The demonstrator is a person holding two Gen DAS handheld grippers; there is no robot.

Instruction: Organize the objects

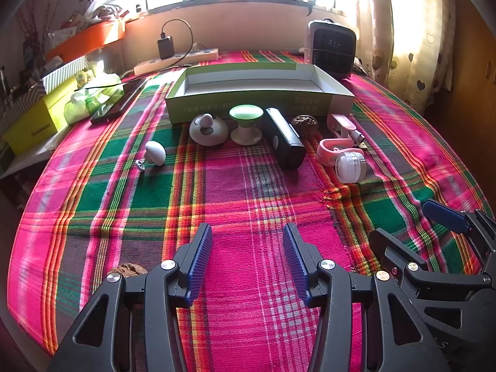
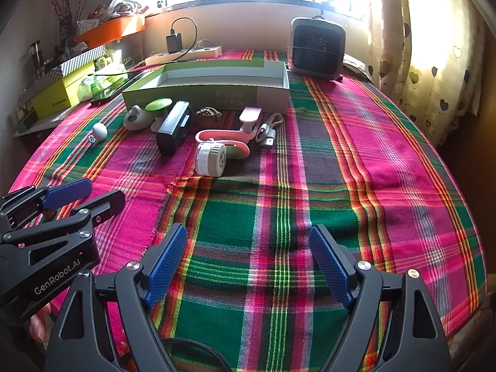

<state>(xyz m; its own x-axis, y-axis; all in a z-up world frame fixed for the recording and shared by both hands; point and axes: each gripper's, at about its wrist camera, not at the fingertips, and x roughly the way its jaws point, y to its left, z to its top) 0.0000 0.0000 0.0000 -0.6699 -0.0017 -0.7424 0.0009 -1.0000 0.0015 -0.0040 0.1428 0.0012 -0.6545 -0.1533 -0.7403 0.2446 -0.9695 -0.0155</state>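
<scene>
An open green and white box (image 1: 260,100) (image 2: 214,93) stands at the back of the plaid cloth. In front of it lie a white dome gadget (image 1: 208,130), a green-topped knob (image 1: 246,124), a black case (image 1: 285,141) (image 2: 173,125), a brown walnut (image 1: 305,124), a pink clip (image 1: 341,124), a pink strap with a white round unit (image 1: 350,166) (image 2: 210,158), a USB cable (image 2: 268,128) and a white egg-shaped piece (image 1: 155,152) (image 2: 99,130). My left gripper (image 1: 248,248) is open and empty over the near cloth. My right gripper (image 2: 248,254) is open and empty, to its right.
A small heater (image 1: 331,48) (image 2: 316,48) stands at the back right. A power strip with charger (image 1: 176,60) lies behind the box. Yellow boxes (image 1: 37,121) and a dark tablet (image 1: 121,102) crowd the left edge. Another walnut (image 1: 128,269) lies by my left gripper.
</scene>
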